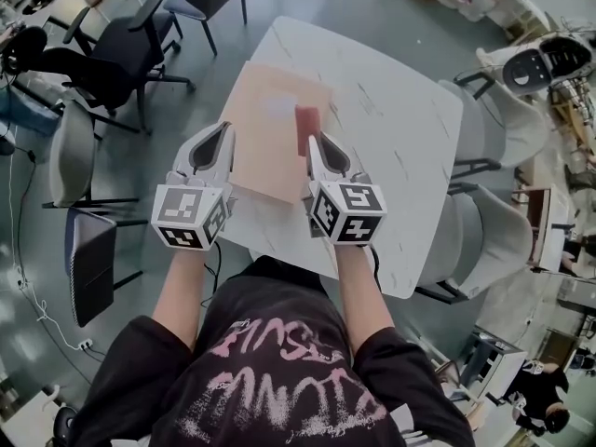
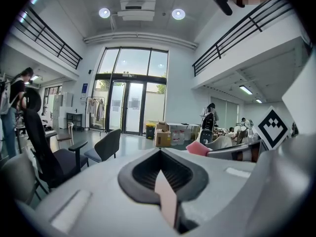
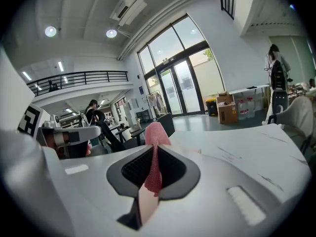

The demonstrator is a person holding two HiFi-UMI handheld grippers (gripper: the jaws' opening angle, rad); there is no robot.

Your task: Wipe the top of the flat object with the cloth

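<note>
Board (image 1: 270, 152), pale tan and flat, lies mid-frame on the white table (image 1: 400, 110). Your left gripper (image 1: 223, 133) pinches its left edge. Your right gripper (image 1: 313, 145) clamps the pink mesh cloth (image 1: 305, 124) over its right side.

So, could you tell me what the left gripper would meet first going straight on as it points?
Probably nothing near: the left gripper holds the edge of the flat board, and ahead only bare table shows; depth is unclear.
</note>
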